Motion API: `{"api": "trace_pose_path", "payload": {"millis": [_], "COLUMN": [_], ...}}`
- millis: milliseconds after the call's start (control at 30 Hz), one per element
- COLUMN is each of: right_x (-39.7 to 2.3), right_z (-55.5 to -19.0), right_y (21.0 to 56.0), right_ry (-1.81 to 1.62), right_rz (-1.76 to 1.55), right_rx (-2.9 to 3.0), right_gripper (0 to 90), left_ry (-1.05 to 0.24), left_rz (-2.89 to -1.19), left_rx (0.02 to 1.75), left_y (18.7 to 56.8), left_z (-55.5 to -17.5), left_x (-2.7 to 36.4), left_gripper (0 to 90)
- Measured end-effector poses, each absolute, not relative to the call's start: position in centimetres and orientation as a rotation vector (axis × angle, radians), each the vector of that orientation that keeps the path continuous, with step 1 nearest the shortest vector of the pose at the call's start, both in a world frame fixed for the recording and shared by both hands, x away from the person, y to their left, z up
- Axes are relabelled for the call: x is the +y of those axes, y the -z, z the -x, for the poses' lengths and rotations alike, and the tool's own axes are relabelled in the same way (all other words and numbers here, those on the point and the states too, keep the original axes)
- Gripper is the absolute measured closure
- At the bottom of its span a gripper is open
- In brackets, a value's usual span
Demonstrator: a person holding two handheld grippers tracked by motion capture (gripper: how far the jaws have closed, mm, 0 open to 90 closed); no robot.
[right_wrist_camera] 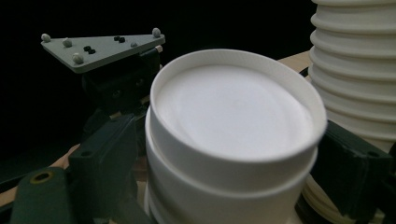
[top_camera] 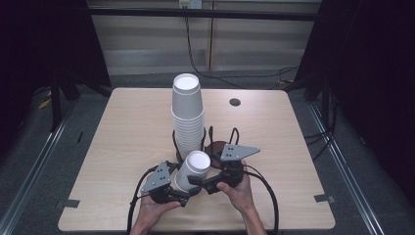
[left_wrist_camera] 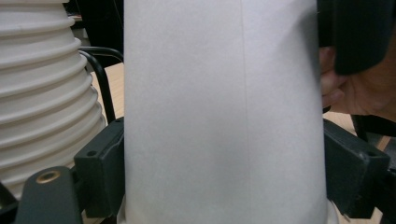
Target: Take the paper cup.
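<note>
A white paper cup (top_camera: 192, 170) hangs tilted just above the table's front middle, its white round end turned up. My left gripper (top_camera: 182, 190) comes at it from the left and my right gripper (top_camera: 204, 180) from the right. In the left gripper view the cup's wall (left_wrist_camera: 219, 112) fills the space between the jaws, and my left gripper (left_wrist_camera: 224, 186) is shut on it. In the right gripper view a second rim shows just under the first, like two nested cups (right_wrist_camera: 233, 116), with my right gripper (right_wrist_camera: 231, 186) shut on the lower one.
A tall stack of upturned paper cups (top_camera: 187, 112) stands in a black wire holder (top_camera: 210, 139) just behind the held cup, close to both grippers. The wooden table (top_camera: 127, 127) has a small dark hole (top_camera: 235, 102) at the back right. Cables trail from both grippers.
</note>
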State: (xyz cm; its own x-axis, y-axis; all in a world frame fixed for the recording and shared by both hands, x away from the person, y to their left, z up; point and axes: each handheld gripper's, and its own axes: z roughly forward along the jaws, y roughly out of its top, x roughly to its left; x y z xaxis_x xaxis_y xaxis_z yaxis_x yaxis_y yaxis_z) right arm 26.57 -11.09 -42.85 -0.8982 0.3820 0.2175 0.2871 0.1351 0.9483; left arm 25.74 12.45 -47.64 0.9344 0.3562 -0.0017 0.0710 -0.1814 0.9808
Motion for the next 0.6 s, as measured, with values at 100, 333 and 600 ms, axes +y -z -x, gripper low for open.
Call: {"api": "trace_pose_path", "payload": {"millis": [100, 333, 600], "right_x": [-11.3, -11.9, -12.7], "right_z": [-26.5, -26.3, -26.4], "right_y": [42.8, 42.7, 42.2], "right_ry": [-1.891, -1.881, -1.878], "right_rz": [-0.691, -0.702, -0.715], "right_rx": [2.318, 2.335, 2.317], "right_gripper": [13.1, 13.1, 13.1], "left_ry": [-0.266, -0.277, -0.259], "left_rz": [-1.752, -1.75, -1.776], "left_rx": [0.332, 0.347, 0.368], "left_y": [47.5, 47.2, 47.1], "left_z": [-25.9, -26.1, -26.3], "left_x": [13.0, 13.9, 14.3], "left_gripper": [15.3, 14.6, 14.7]}}
